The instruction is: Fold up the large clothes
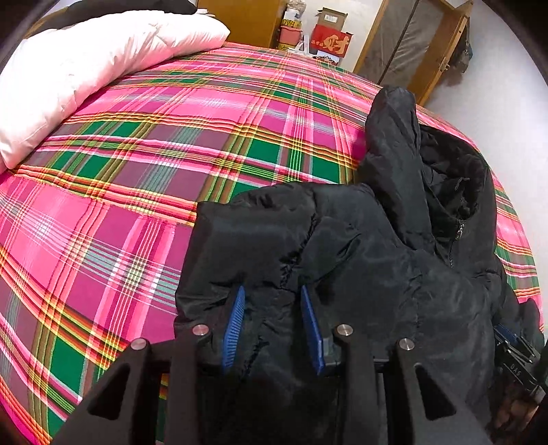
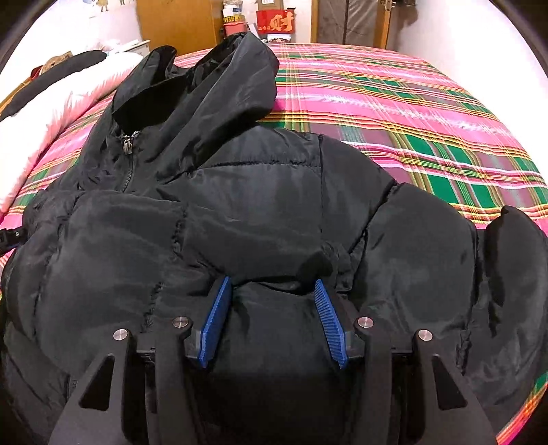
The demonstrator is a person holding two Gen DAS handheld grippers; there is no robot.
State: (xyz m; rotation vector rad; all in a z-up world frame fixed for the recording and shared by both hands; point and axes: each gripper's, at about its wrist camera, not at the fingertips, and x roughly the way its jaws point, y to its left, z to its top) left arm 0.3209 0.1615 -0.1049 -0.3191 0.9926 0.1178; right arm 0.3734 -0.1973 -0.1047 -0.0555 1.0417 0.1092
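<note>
Here, black jacket (image 2: 274,191) between both jaws.

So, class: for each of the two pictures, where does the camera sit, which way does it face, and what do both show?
Left wrist: on the left gripper, facing down its blue fingers onto the black jacket; right gripper at the edge.
Right wrist: on the right gripper, facing across the jacket's hood.
Shared: jacket, plaid bedcover, red box.

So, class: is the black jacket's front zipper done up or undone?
Done up, at least at the top: the jacket shows its zipper closed to the pull under the hood. Lower down cannot tell.
</note>
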